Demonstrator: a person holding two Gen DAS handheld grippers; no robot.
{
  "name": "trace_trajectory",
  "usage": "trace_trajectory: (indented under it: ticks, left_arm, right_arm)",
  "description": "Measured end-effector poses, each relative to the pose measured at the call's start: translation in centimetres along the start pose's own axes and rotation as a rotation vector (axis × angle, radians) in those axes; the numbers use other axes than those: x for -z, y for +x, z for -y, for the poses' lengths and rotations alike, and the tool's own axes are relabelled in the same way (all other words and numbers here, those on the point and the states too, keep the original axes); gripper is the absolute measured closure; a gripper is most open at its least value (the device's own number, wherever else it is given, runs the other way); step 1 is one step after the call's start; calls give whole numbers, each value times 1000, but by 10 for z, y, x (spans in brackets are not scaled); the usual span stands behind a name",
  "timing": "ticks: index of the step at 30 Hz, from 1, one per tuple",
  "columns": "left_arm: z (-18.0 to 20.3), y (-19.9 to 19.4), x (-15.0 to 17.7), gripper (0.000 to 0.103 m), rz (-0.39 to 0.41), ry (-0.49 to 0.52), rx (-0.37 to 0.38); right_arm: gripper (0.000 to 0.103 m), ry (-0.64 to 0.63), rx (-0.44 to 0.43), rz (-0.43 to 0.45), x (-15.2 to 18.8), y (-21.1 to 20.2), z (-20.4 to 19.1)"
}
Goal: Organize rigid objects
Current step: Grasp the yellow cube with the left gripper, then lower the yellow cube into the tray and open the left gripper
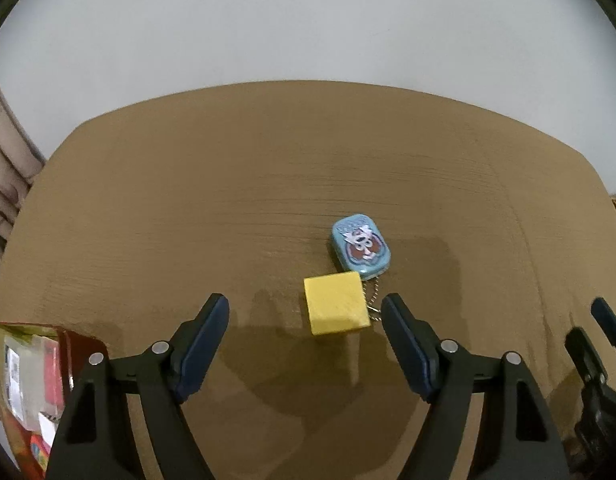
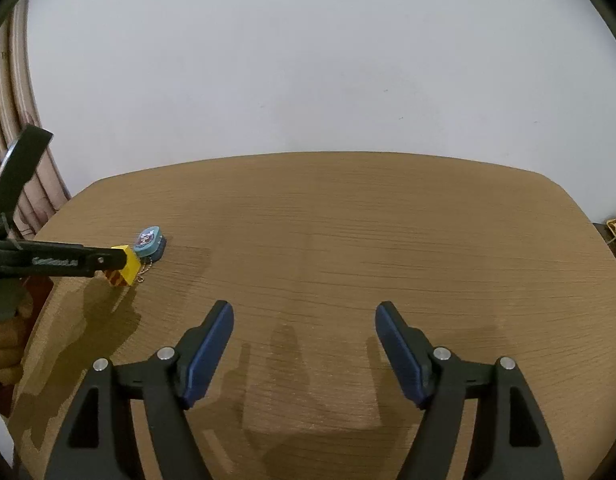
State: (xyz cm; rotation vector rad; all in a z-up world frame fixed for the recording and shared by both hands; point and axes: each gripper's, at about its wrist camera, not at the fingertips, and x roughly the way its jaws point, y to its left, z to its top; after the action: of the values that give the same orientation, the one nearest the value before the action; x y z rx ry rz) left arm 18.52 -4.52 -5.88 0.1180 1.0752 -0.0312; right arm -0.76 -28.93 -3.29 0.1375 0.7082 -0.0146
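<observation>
A: How far is the organizing going?

B: I judge it is partly done. A red box [image 1: 28, 392] at the near left corner of the counter [image 1: 188, 200] is already holding some packets. The yellow block [image 1: 335, 305] and the blue tin [image 1: 361, 249] are still lying out, touching each other.

A: And the tools?

B: The left tool [image 1: 306, 308] is hovering spread over the block, not pinching it. The right tool [image 2: 304, 316] is standing spread and empty, well apart.
</observation>
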Motion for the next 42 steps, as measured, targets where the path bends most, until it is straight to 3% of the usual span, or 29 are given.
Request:
trace_trajectory:
  ticks: [2, 5, 6, 7, 14, 17, 20, 22, 26, 30, 32, 42]
  left_arm:
    - [-2, 5, -1, 34, -11, -1, -11]
    - [-5, 15, -1, 58, -46, -4, 13]
    - [-6, 20, -2, 73, -70, 0, 27]
    - [-6, 23, -1, 76, -84, 0, 32]
    - [-22, 3, 16, 77, -46, -55, 67]
    - [-47, -36, 29, 77, -31, -86, 85]
    - [-79, -79, 48, 77, -38, -136, 143]
    - [-116, -115, 71, 77, -49, -152, 133]
    - [-180, -149, 114, 77, -93, -162, 85]
    - [-221, -139, 156, 77, -197, -162, 29]
    - [-229, -128, 160, 77, -222, -155, 13]
    - [-199, -91, 183, 76, -254, -102, 23]
  right_arm:
    - [27, 1, -2, -1, 0, 1, -1]
    - [27, 1, -5, -2, 0, 1, -1]
    - [27, 1, -6, -3, 0, 1, -1]
    - [27, 1, -5, -3, 0, 1, -2]
    - [27, 18, -14, -3, 1, 2, 1]
    - [27, 25, -19, -1, 1, 0, 3]
    - [27, 29, -20, 0, 2, -1, 4]
    - [27, 29, -17, 0, 2, -1, 3]
    - [27, 25, -8, -4, 2, 1, 2]
    - [27, 22, 1, -8, 1, 3, 0]
    - [27, 22, 7, -10, 1, 3, -1]
    - [27, 21, 19, -25, -3, 15, -3]
